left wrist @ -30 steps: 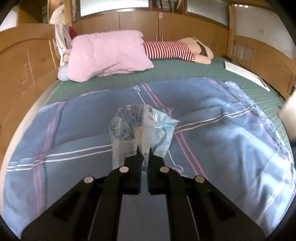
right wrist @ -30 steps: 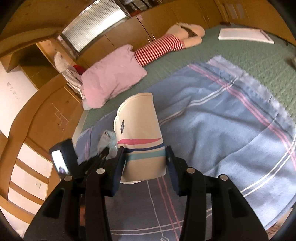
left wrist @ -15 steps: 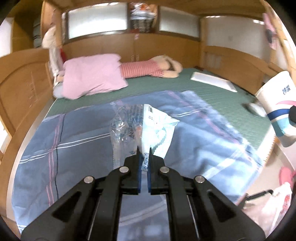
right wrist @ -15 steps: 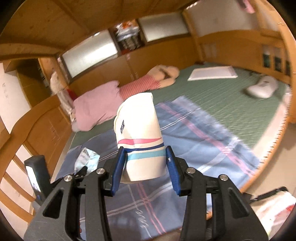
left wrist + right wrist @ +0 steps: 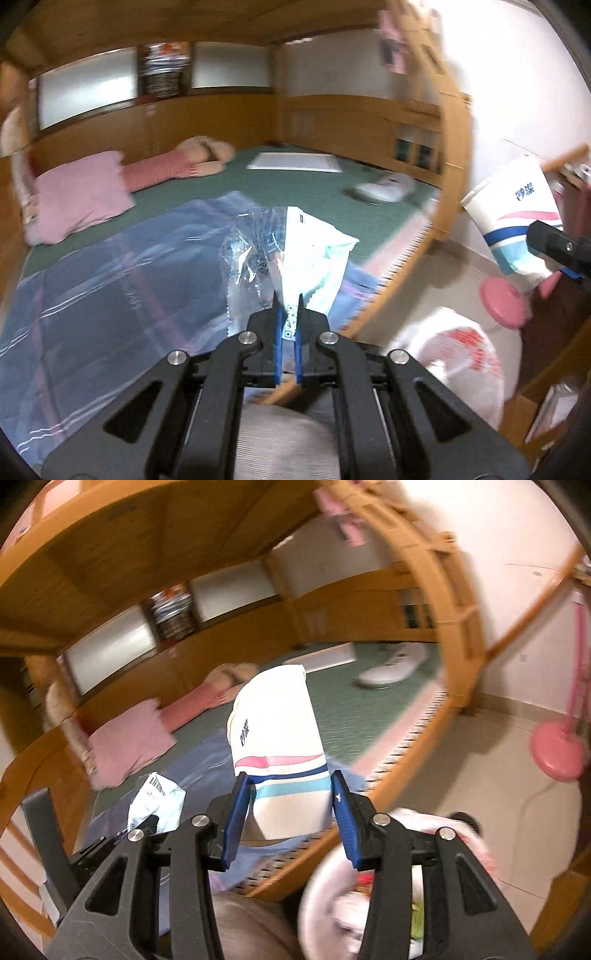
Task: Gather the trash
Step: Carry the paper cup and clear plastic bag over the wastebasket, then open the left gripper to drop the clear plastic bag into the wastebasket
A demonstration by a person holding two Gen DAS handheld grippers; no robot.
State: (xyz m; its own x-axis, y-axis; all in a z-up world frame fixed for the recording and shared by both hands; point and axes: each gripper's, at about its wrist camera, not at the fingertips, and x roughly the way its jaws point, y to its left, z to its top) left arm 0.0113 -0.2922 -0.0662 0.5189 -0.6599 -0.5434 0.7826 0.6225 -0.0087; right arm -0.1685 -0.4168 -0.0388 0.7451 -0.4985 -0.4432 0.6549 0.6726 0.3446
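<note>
Both views heavy fisheye: straight wood beams bow into arcs, black vignette in the corners. Strong motion blur across the background, worst at right and bottom; pillow (image 5: 83, 195) and bag (image 5: 369, 890) smeared. Near field sharp: left gripper (image 5: 287, 309), right gripper (image 5: 291, 786), wrapper (image 5: 291, 254) and cup (image 5: 277, 746) print stay readable. Indoor light, warm and moderate. Frosted panels (image 5: 85, 92) at the back glow bright. White wall (image 5: 517, 74) blown out at upper right. Cup top overexposed. Shadows soft; specular glints on wrapper film.
</note>
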